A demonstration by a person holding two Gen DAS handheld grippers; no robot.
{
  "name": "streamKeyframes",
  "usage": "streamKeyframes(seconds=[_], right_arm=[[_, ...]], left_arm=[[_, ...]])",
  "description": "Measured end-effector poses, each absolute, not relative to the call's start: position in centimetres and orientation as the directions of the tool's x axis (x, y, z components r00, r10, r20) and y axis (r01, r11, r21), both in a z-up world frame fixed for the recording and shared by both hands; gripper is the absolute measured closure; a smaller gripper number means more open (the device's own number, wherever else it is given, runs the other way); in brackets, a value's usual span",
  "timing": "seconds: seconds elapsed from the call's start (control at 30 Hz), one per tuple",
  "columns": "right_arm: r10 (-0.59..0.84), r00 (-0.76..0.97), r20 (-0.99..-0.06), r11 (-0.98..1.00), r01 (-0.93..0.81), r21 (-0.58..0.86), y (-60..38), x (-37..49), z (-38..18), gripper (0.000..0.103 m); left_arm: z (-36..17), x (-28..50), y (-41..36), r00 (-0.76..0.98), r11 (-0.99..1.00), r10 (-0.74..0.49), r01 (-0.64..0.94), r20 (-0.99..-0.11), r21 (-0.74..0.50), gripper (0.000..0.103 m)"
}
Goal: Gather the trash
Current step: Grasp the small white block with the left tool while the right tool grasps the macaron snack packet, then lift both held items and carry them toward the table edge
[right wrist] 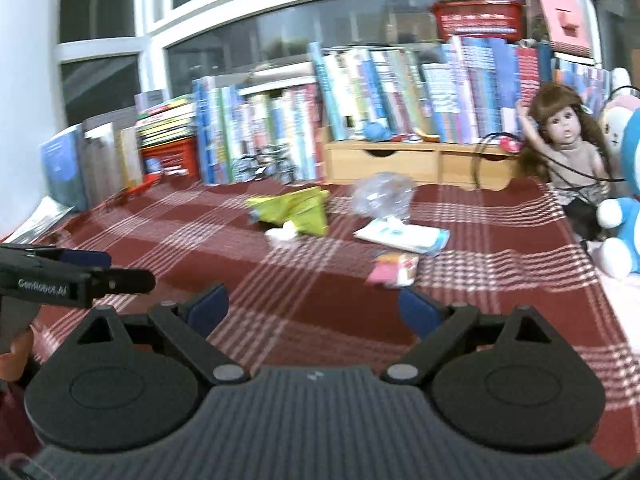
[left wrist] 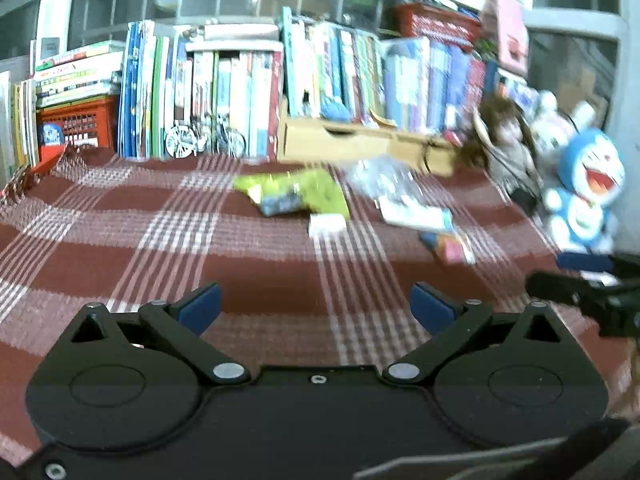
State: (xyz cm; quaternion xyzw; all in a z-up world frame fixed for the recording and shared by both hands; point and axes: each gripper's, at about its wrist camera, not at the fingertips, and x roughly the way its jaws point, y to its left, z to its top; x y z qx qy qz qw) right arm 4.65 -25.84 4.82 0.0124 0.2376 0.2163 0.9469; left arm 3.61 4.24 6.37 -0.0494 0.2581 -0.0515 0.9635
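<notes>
Trash lies on a red plaid tablecloth (left wrist: 260, 276) (right wrist: 320, 308). A green wrapper (left wrist: 296, 192) (right wrist: 296, 210) sits mid-table with a small white scrap (left wrist: 326, 225) (right wrist: 282, 234) in front of it. To its right lie a crumpled clear plastic bag (left wrist: 380, 176) (right wrist: 382, 196), a white and blue tissue pack (left wrist: 416, 210) (right wrist: 402, 236) and a small pink and orange carton (left wrist: 450, 246) (right wrist: 394, 268). My left gripper (left wrist: 316, 307) is open and empty, short of the trash. My right gripper (right wrist: 312, 307) is open and empty, its right finger just short of the carton.
Upright books (left wrist: 240, 92) (right wrist: 360, 108) and a wooden drawer unit (left wrist: 352, 140) (right wrist: 420, 162) line the back. A doll (right wrist: 568, 140) and a blue plush toy (left wrist: 588, 188) (right wrist: 628, 200) stand at the right. Each gripper shows at the edge of the other's view.
</notes>
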Motion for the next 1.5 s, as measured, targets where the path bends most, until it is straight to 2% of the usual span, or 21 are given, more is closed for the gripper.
streamKeyframes(seconds=[0.13, 0.3, 0.43, 0.6, 0.93, 1.0, 1.1, 1.17, 1.2, 1.23, 1.27, 1.33, 1.4, 1.5], right_arm=[[0.363, 0.809, -0.462, 0.929, -0.353, 0.113, -26.3, 7.8, 4.6, 0.006], [0.298, 0.817, -0.493, 0.949, -0.307, 0.066, -26.0, 11.0, 3.1, 0.006], [0.299, 0.797, -0.526, 0.947, -0.315, 0.061, -25.3, 13.4, 1.4, 0.006], [0.29, 0.775, -0.562, 0.948, -0.311, 0.061, -24.5, 15.8, -0.2, 0.006], [0.256, 0.747, -0.613, 0.959, -0.278, 0.062, -24.1, 18.8, -2.2, 0.006], [0.251, 0.745, -0.618, 0.96, -0.275, 0.058, -24.1, 19.1, -2.4, 0.011], [0.246, 0.74, -0.627, 0.962, -0.266, 0.064, -24.2, 19.4, -2.7, 0.016], [0.243, 0.739, -0.628, 0.963, -0.262, 0.065, -24.2, 19.5, -2.9, 0.019], [0.24, 0.742, -0.626, 0.964, -0.259, 0.062, -24.2, 19.5, -2.9, 0.022], [0.24, 0.743, -0.625, 0.964, -0.26, 0.061, -24.2, 19.5, -2.9, 0.024], [0.24, 0.745, -0.623, 0.963, -0.261, 0.06, -24.2, 19.5, -2.9, 0.028], [0.24, 0.748, -0.619, 0.964, -0.261, 0.057, -24.1, 19.4, -2.8, 0.035], [0.244, 0.75, -0.615, 0.963, -0.263, 0.062, -24.1, 19.2, -2.6, 0.048], [0.25, 0.757, -0.604, 0.962, -0.264, 0.068, -24.1, 18.8, -2.4, 0.052]], left_arm=[[5.8, 8.9, 2.7, 0.877, 0.995, -0.084, 0.047, -0.474, -0.089, 0.0], [3.6, 15.0, 0.5, 0.847, 0.999, -0.011, -0.016, -0.532, -0.047, 0.0], [1.4, 18.8, -0.6, 0.822, 0.997, 0.06, -0.076, -0.567, -0.005, 0.0], [0.0, 21.4, -1.0, 0.814, 0.995, 0.065, -0.098, -0.577, -0.025, 0.0], [-1.7, 25.1, -2.6, 0.797, 0.991, 0.125, -0.128, -0.591, 0.037, 0.001], [-2.0, 25.5, -2.6, 0.79, 0.992, 0.115, -0.124, -0.602, 0.028, 0.002], [-2.2, 25.9, -2.7, 0.787, 0.994, 0.09, -0.108, -0.611, 0.008, 0.017], [-2.1, 25.8, -2.6, 0.791, 0.994, 0.085, -0.109, -0.606, -0.003, 0.037], [-2.0, 25.7, -2.6, 0.794, 0.994, 0.084, -0.109, -0.603, -0.005, 0.044], [-1.9, 25.6, -2.6, 0.794, 0.994, 0.084, -0.109, -0.602, -0.005, 0.057], [-1.8, 25.4, -2.6, 0.794, 0.994, 0.084, -0.11, -0.602, -0.005, 0.063], [-1.6, 25.1, -2.7, 0.797, 0.994, 0.082, -0.105, -0.598, -0.003, 0.063], [-1.4, 24.6, -2.8, 0.805, 0.995, 0.085, -0.097, -0.587, 0.012, 0.063], [-0.7, 23.4, -2.6, 0.817, 0.997, 0.066, -0.069, -0.573, 0.016, 0.063]])
